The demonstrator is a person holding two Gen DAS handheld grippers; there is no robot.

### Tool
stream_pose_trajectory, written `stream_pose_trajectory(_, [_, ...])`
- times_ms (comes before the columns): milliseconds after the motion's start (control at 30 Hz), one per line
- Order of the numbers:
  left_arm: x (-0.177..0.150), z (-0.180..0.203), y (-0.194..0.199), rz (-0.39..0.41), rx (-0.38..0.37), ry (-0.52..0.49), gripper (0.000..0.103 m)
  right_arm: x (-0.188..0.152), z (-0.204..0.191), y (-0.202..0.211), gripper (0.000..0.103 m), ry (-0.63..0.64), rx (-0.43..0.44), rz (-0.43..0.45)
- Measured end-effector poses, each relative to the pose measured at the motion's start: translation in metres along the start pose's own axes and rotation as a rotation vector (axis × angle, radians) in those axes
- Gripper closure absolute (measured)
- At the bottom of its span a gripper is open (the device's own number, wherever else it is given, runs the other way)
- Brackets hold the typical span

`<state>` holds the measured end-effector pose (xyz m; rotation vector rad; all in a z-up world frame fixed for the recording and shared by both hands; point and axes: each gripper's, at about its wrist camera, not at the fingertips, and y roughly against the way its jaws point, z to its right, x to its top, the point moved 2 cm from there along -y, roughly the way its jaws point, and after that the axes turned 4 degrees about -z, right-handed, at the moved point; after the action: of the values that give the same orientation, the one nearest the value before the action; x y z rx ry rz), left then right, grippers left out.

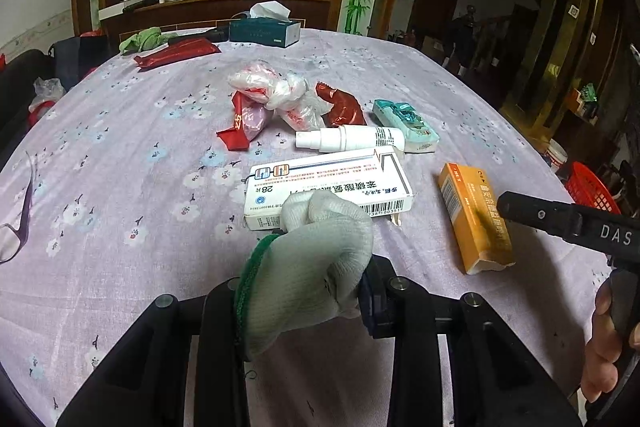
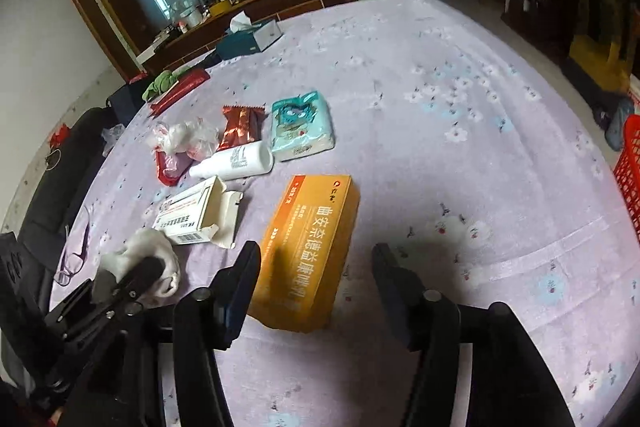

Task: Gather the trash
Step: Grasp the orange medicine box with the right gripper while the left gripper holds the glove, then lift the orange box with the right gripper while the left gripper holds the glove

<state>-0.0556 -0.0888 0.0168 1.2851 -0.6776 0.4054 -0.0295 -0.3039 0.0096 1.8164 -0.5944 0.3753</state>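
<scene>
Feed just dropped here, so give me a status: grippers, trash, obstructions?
Left gripper shut on white glove. Right gripper open, poised over orange box. White medicine box just left of it; nothing blocking.

A table draped in a lilac cloth printed with small flowers carries a loose scatter of items. Near the middle lie crumpled plastic bags over a red wrapper, a brown wrapper, a white spray bottle on its side and a teal tissue pack just beside it. Closer in rest a white box with an end flap open and an orange box, apart from each other. At the far edge sit a tissue box, a long red packet and a green cloth. Glasses lie at the left edge.
</scene>
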Motion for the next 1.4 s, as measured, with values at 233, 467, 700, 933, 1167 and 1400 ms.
stream_pose_trajectory(233, [0.000, -0.002, 0.000, 0.016, -0.007, 0.003, 0.072, -0.001, -0.030, -0.023, 0.037, 0.087, -0.092, -0.048])
stream_pose_trajectory(467, [-0.001, 0.000, 0.002, 0.026, -0.014, 0.000, 0.072, -0.006, -0.034, -0.035, 0.042, 0.134, -0.178, -0.066])
stream_pose_trajectory(700, [-0.001, 0.001, 0.004, 0.034, -0.016, -0.002, 0.072, -0.009, -0.020, -0.016, 0.053, 0.116, -0.172, -0.016])
stream_pose_trajectory(933, [0.000, 0.001, 0.006, 0.029, -0.014, 0.007, 0.072, -0.014, -0.024, 0.004, 0.053, 0.130, -0.134, 0.042])
stream_pose_trajectory(1167, [0.005, 0.008, 0.026, 0.067, -0.029, -0.001, 0.072, -0.014, -0.034, 0.027, 0.053, 0.149, -0.095, 0.122])
stream_pose_trajectory(1400, [0.010, 0.019, 0.034, 0.086, -0.018, -0.025, 0.072, -0.015, -0.035, 0.041, 0.053, 0.153, -0.090, 0.158])
